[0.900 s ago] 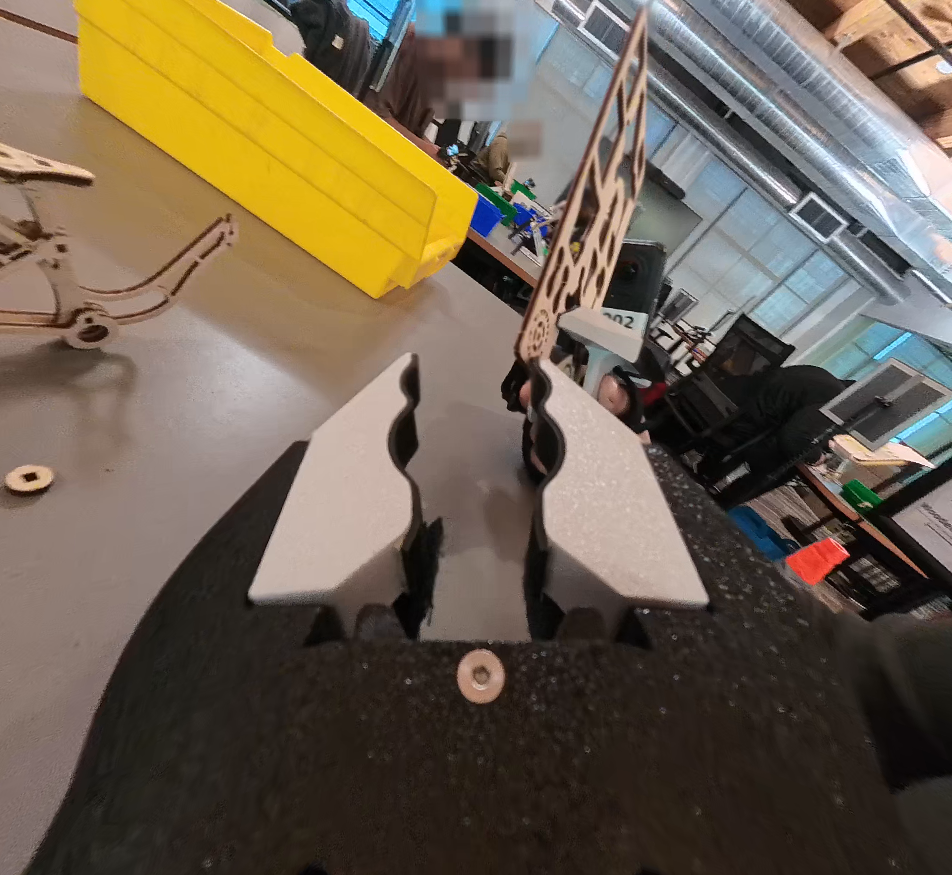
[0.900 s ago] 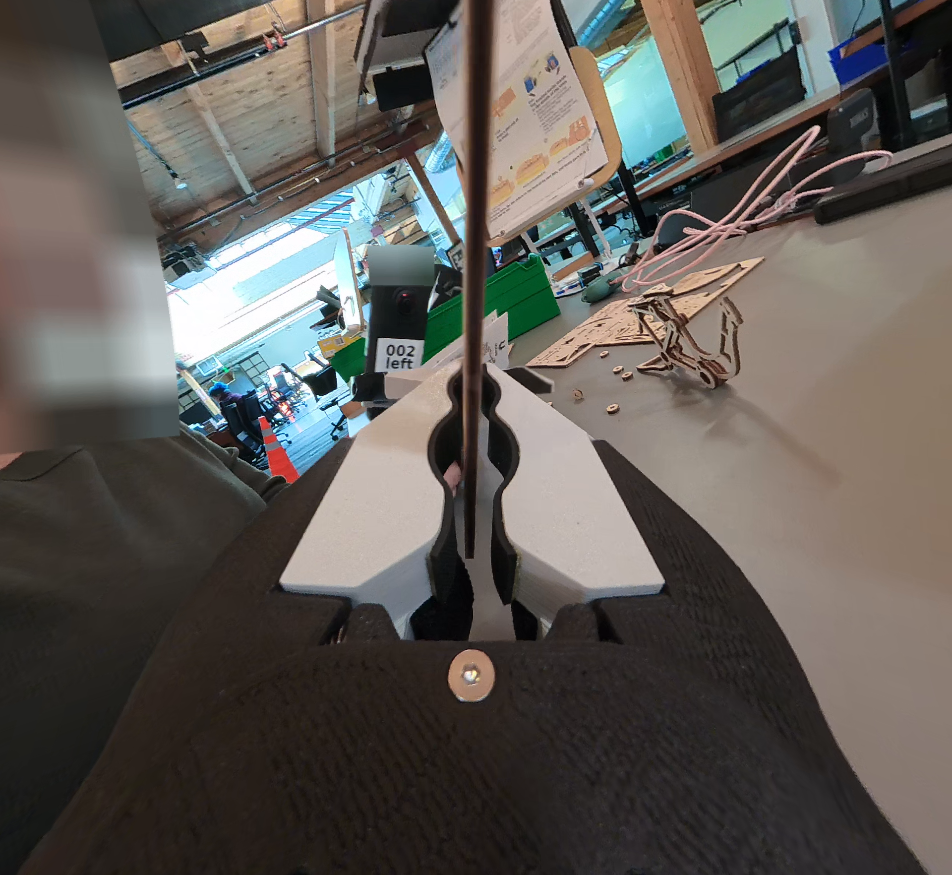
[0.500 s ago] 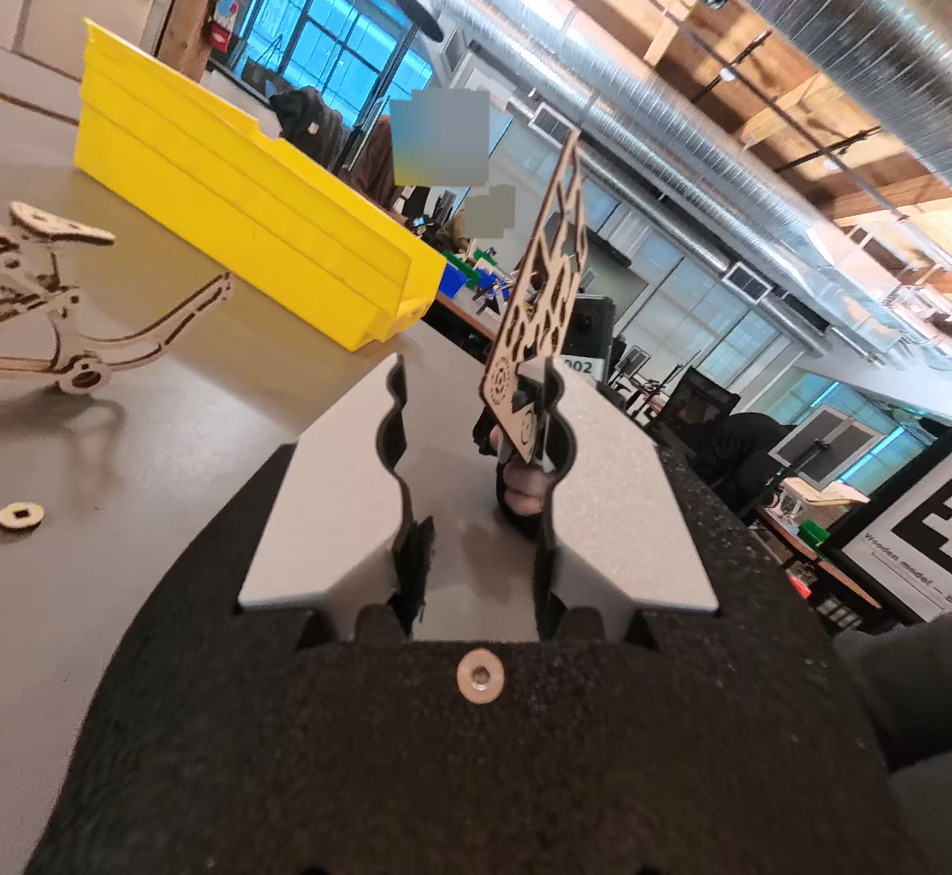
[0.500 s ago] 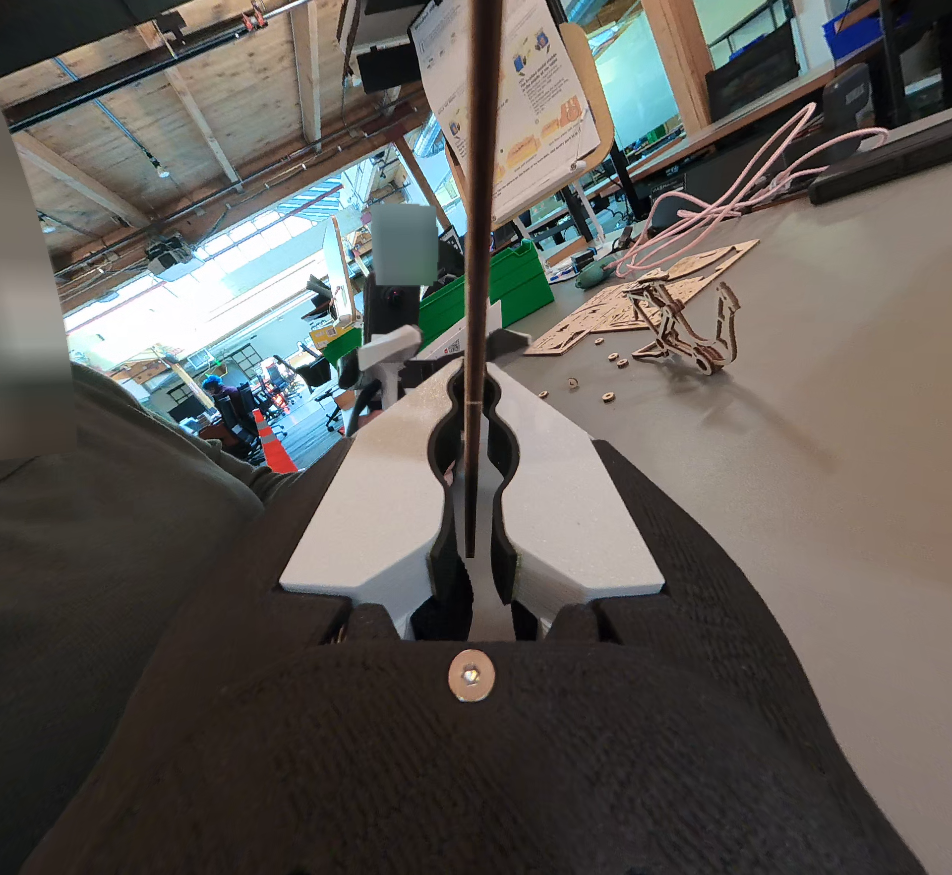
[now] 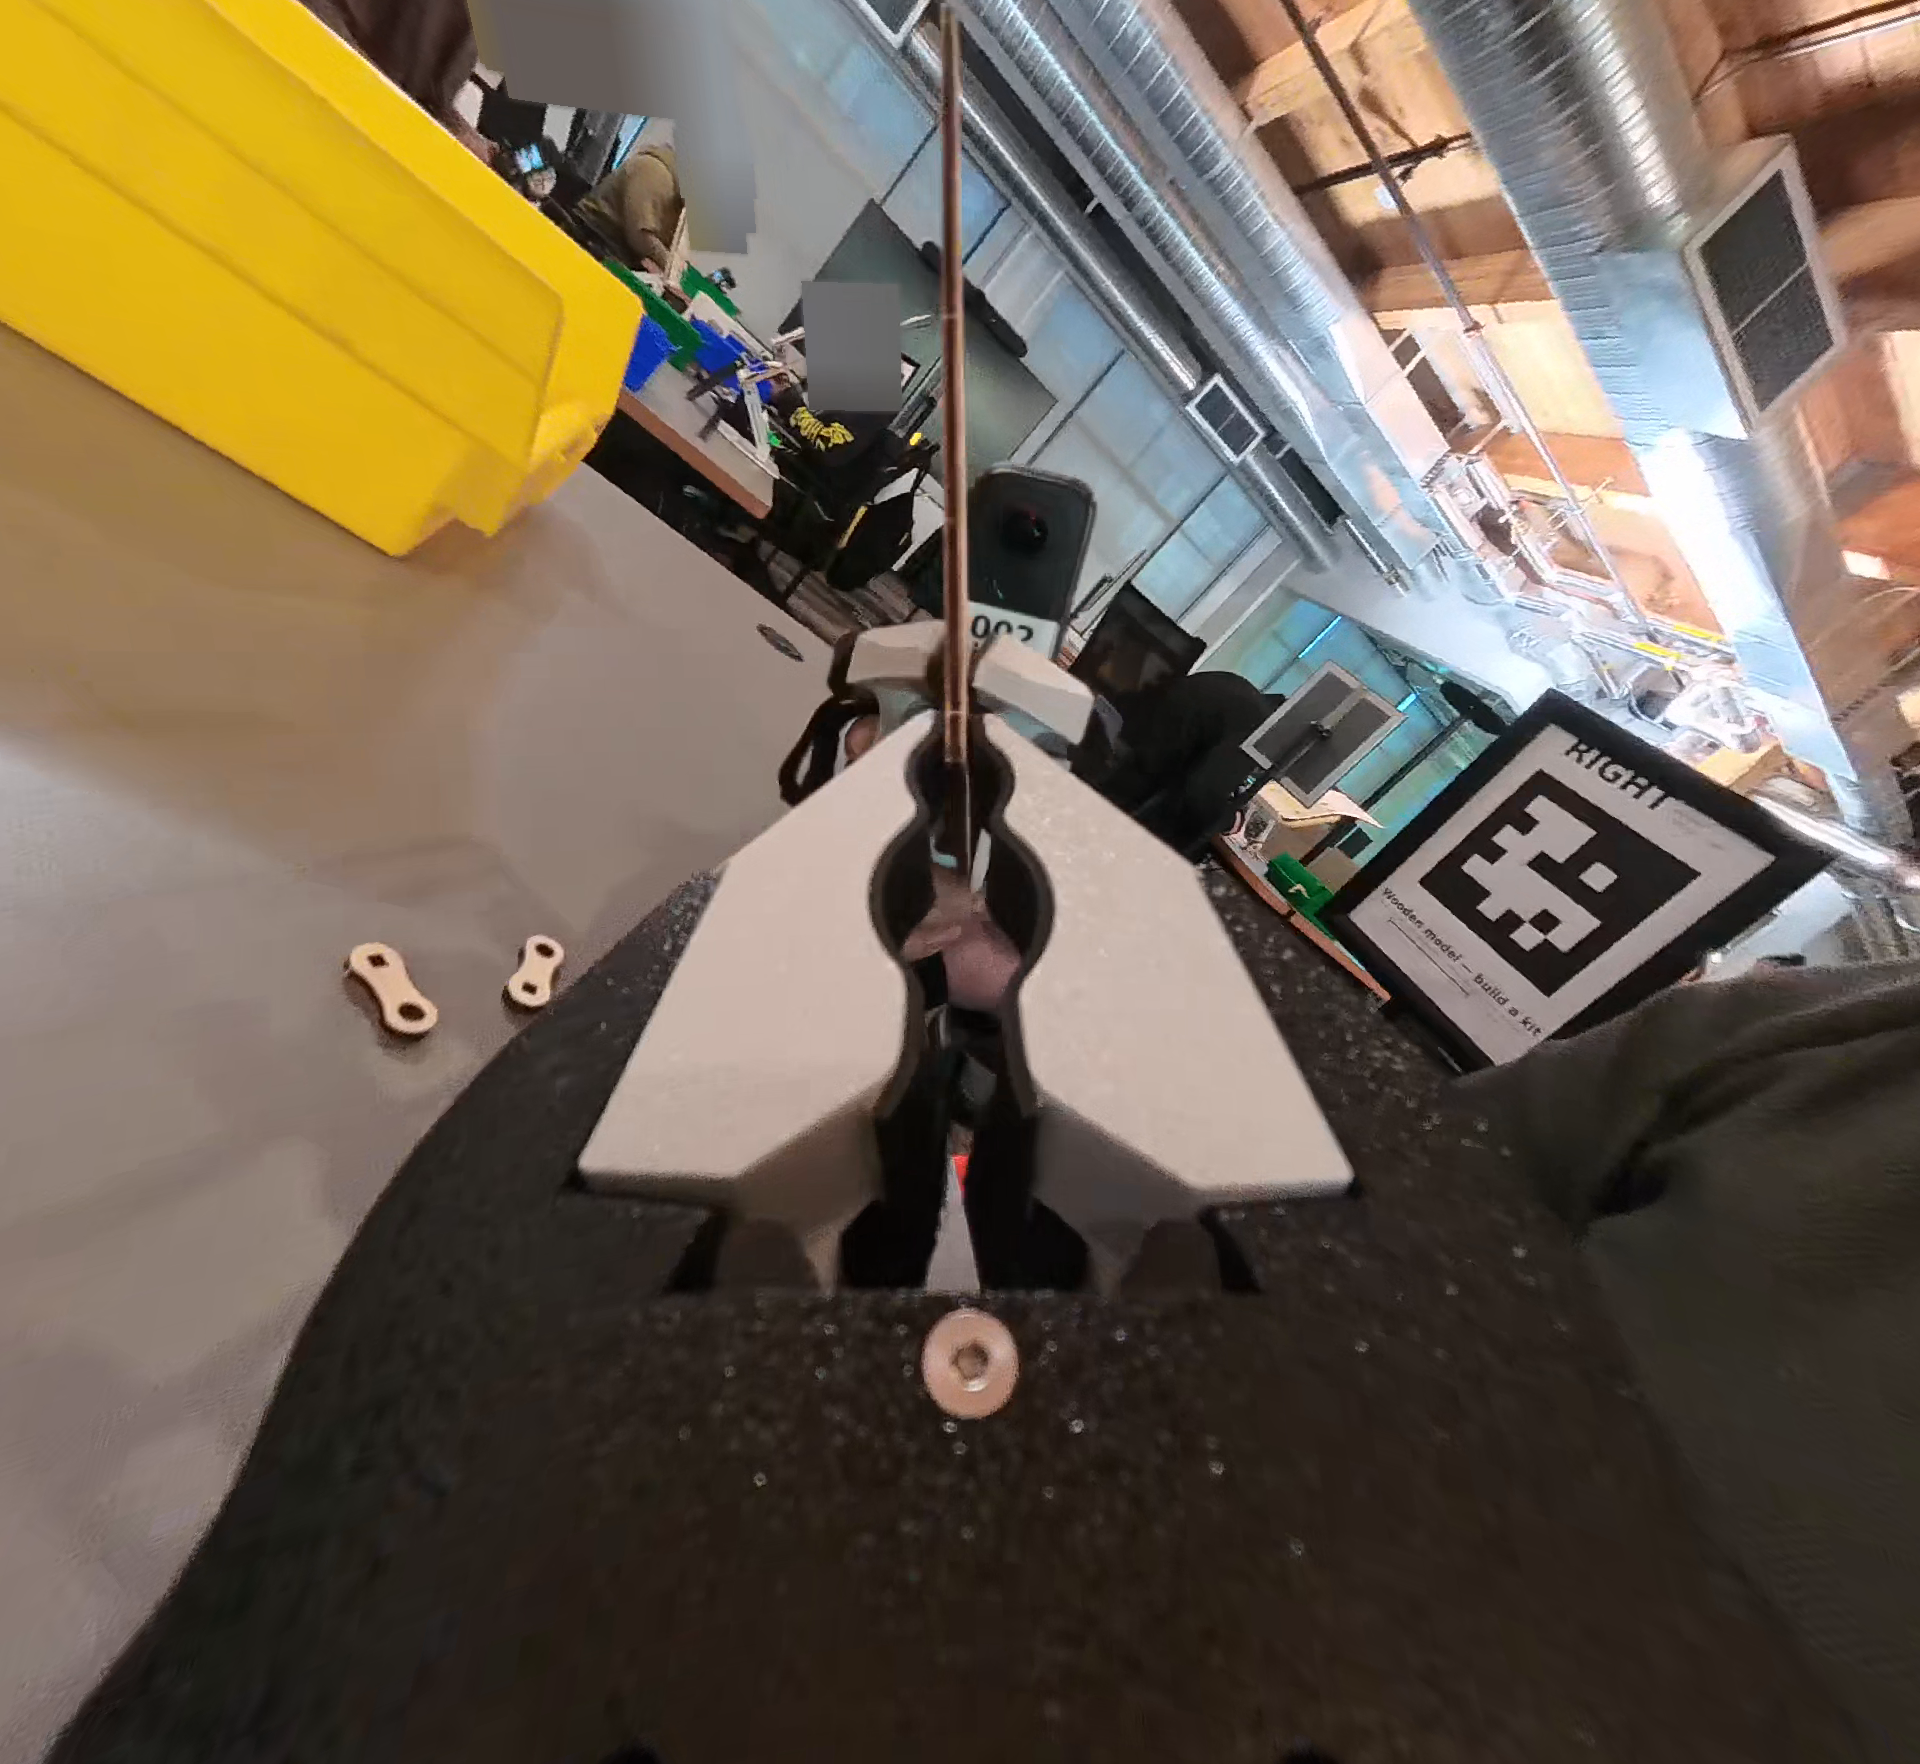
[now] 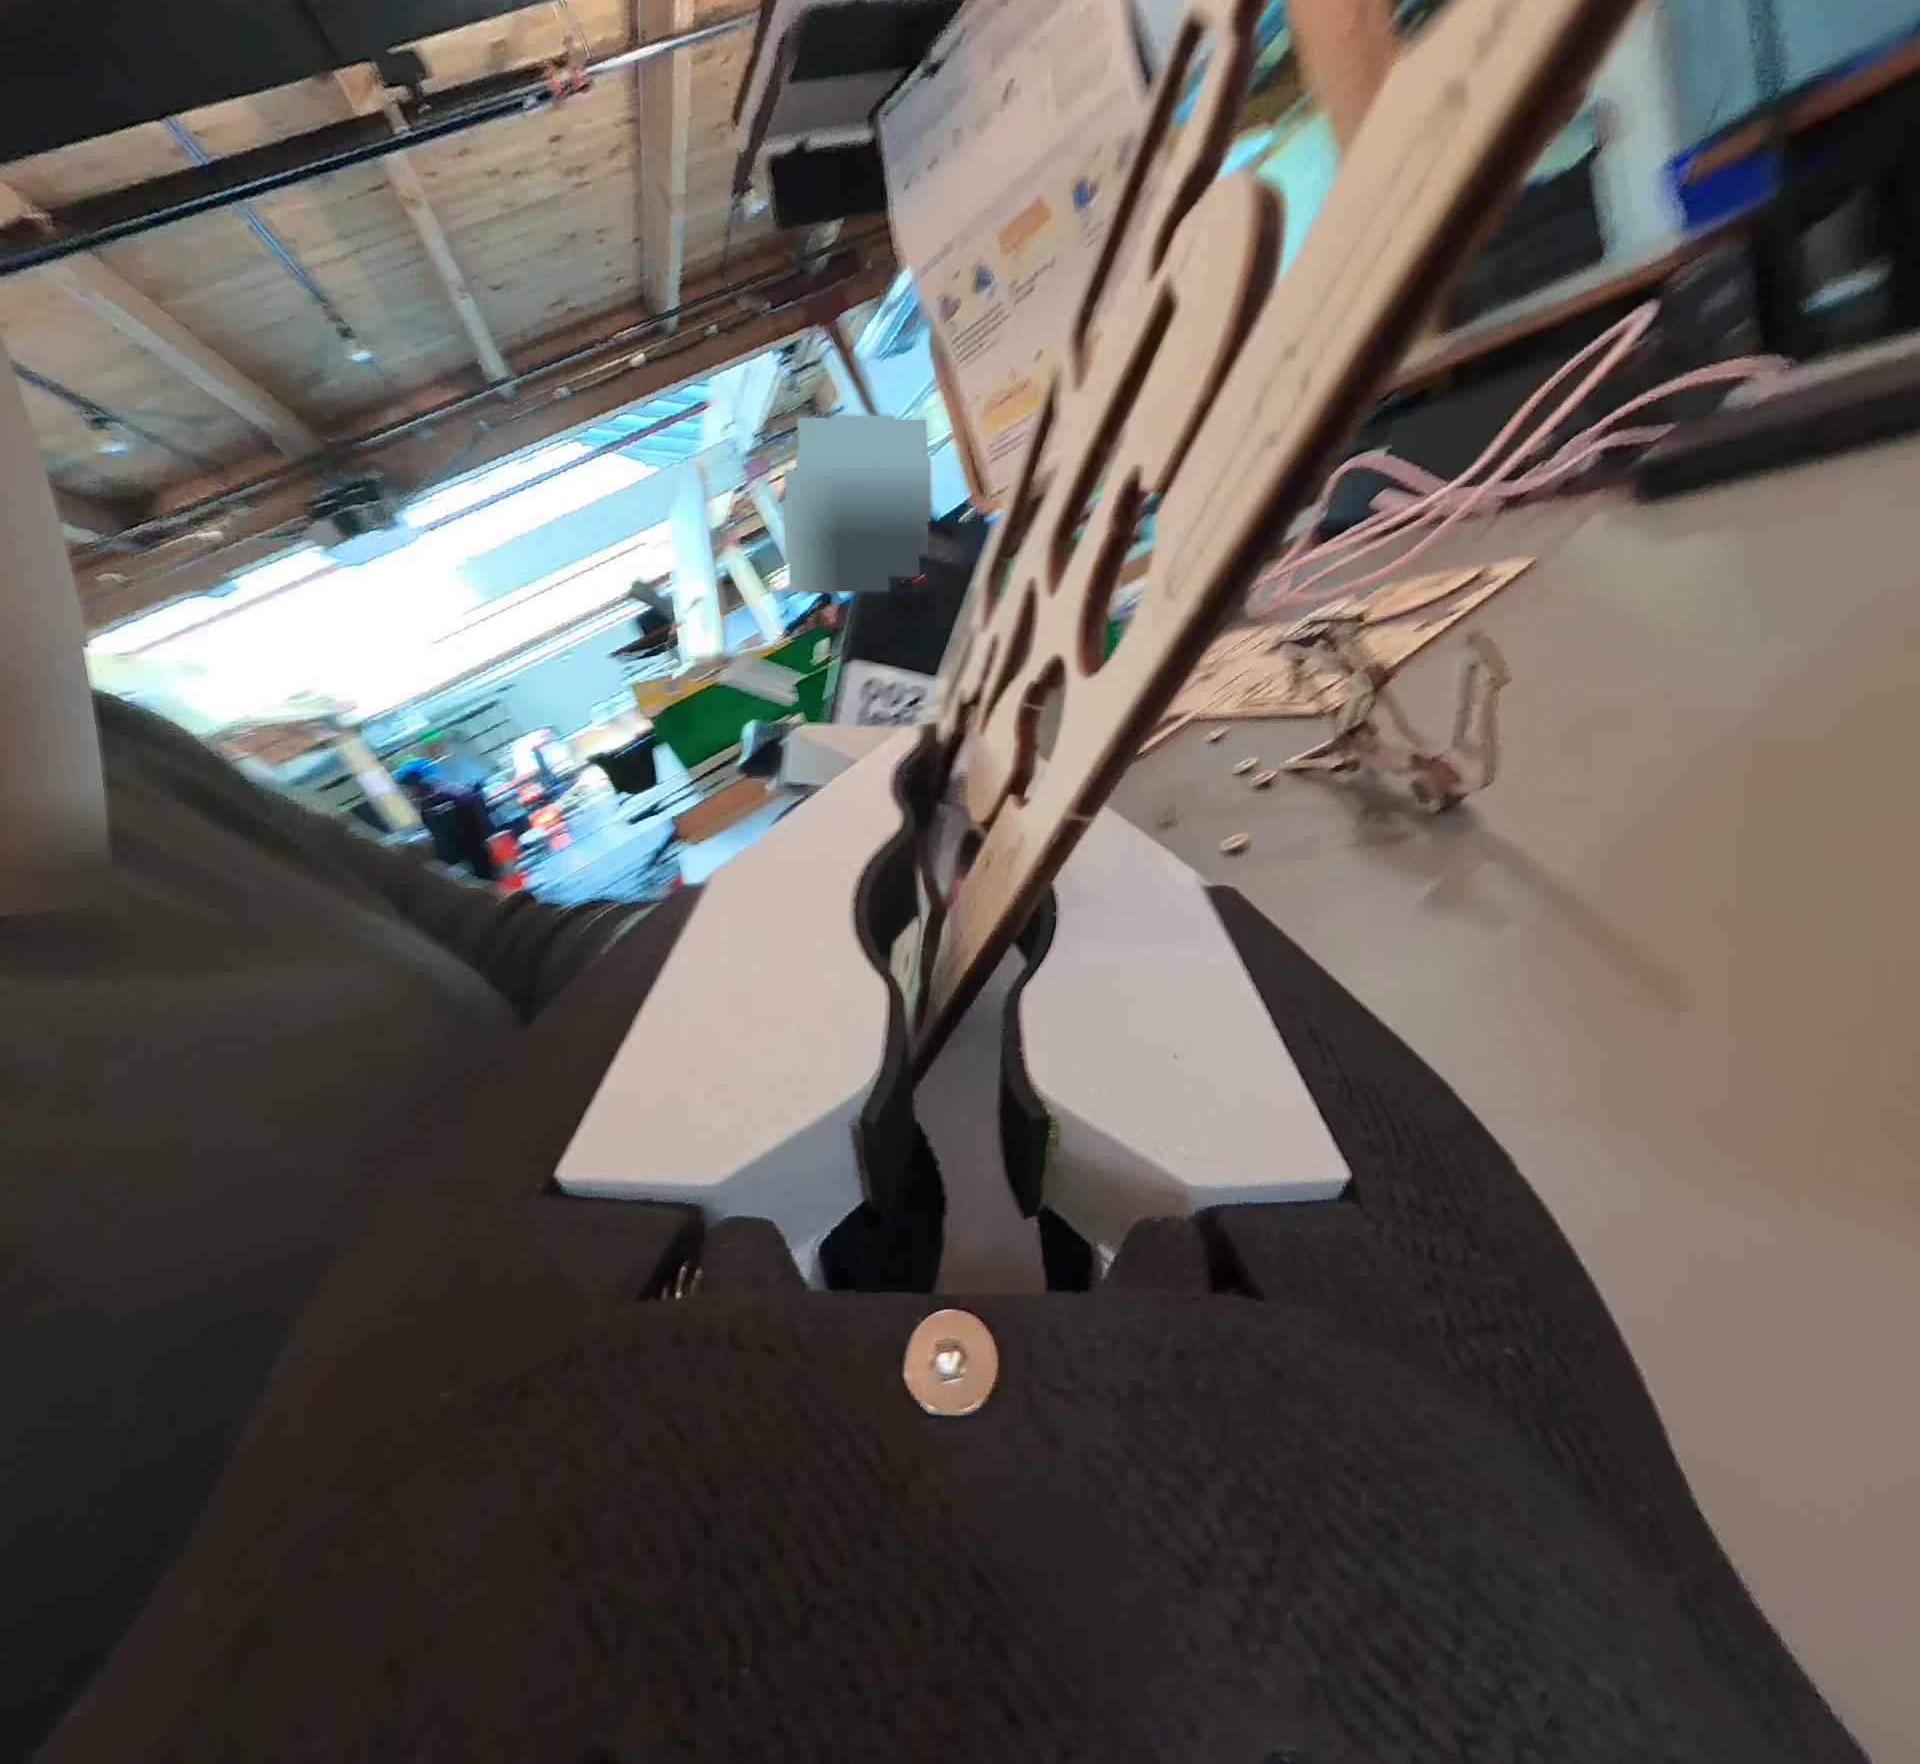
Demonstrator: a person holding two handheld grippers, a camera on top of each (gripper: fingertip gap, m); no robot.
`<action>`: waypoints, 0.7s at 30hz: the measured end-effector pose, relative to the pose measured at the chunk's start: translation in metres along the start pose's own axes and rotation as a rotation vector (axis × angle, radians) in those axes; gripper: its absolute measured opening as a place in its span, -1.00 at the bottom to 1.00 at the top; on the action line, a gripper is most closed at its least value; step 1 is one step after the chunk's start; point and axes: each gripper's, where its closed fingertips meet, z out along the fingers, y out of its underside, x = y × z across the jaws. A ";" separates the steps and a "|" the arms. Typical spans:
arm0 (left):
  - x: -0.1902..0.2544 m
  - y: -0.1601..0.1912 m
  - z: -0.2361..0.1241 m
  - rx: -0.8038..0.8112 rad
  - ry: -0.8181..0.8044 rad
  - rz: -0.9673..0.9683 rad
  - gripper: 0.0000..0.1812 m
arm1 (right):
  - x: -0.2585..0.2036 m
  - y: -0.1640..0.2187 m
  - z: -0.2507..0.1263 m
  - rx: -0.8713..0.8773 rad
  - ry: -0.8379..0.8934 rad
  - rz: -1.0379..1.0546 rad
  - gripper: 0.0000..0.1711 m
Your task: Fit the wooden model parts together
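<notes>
Gripping wooden sheet [image 5: 954, 384], left gripper [image 5: 957, 758]

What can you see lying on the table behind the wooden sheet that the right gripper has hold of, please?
Past the wooden sheet, a part-built wooden model, flat cut-out sheets, small loose discs and pink cables lie on the table. The sheet covers whatever lies directly behind it.
</notes>
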 end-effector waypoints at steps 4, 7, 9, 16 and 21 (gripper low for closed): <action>0.003 -0.010 -0.007 0.067 0.007 0.031 -0.99 | 0.006 -0.023 -0.017 0.158 0.014 0.042 -0.80; 0.000 -0.018 -0.014 0.119 -0.002 0.023 -0.99 | 0.010 -0.041 -0.035 0.285 -0.017 0.130 -0.90; 0.000 -0.021 -0.017 0.135 0.002 0.026 -1.00 | 0.011 -0.047 -0.042 0.332 -0.039 0.158 -0.99; 0.002 -0.019 -0.016 0.133 0.004 0.045 -0.99 | 0.010 -0.045 -0.040 0.318 -0.034 0.152 -0.99; 0.003 -0.019 -0.016 0.129 0.019 0.033 -1.00 | 0.008 -0.045 -0.040 0.316 -0.066 0.168 -1.00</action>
